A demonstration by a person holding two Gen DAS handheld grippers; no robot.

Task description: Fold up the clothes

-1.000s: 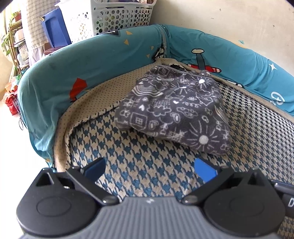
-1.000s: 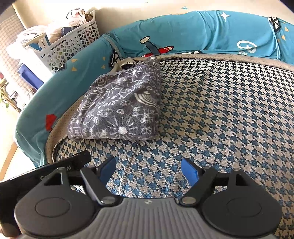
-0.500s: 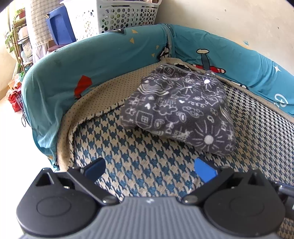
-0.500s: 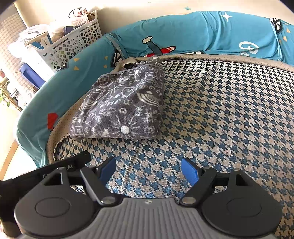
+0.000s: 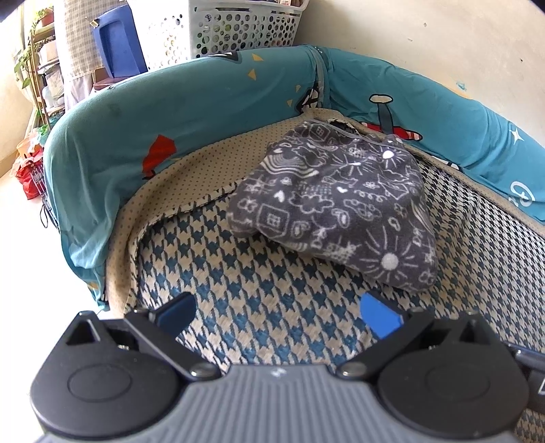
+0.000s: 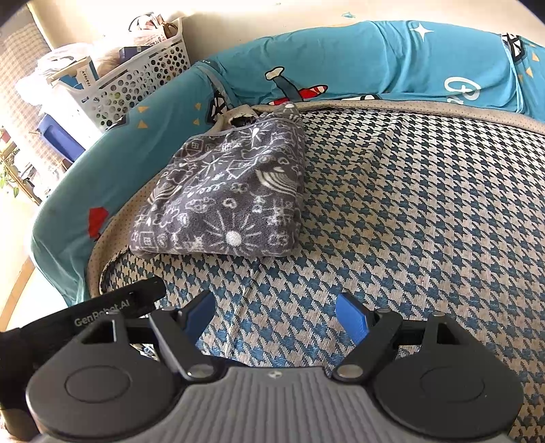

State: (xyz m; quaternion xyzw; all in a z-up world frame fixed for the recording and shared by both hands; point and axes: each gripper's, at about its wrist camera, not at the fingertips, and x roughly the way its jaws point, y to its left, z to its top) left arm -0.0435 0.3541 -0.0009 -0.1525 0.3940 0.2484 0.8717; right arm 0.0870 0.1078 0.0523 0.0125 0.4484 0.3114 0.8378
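Note:
A folded dark grey fleece garment [image 5: 337, 211] with white doodle print lies near the corner of the houndstooth mat [image 5: 272, 296]. In the right wrist view the same garment [image 6: 224, 197] sits at the left of the mat [image 6: 408, 211]. My left gripper [image 5: 277, 315] hovers open in front of the garment, apart from it, with nothing between its blue pads. My right gripper [image 6: 276, 318] is open too, over bare mat to the right of the garment. The black body of the left gripper [image 6: 102, 310] shows at the lower left of the right wrist view.
A teal padded bumper [image 5: 190, 112] with cartoon prints rims the mat on the left and back [image 6: 374, 64]. Behind it stand a white perforated laundry basket [image 5: 238, 30] and a blue bin [image 5: 115, 47]. The floor drops off at the left [image 5: 34, 272].
The left wrist view has swung slightly left and tilted, so the garment sits further right and lower in it. Both grippers stayed open; the garment has not moved on the mat.

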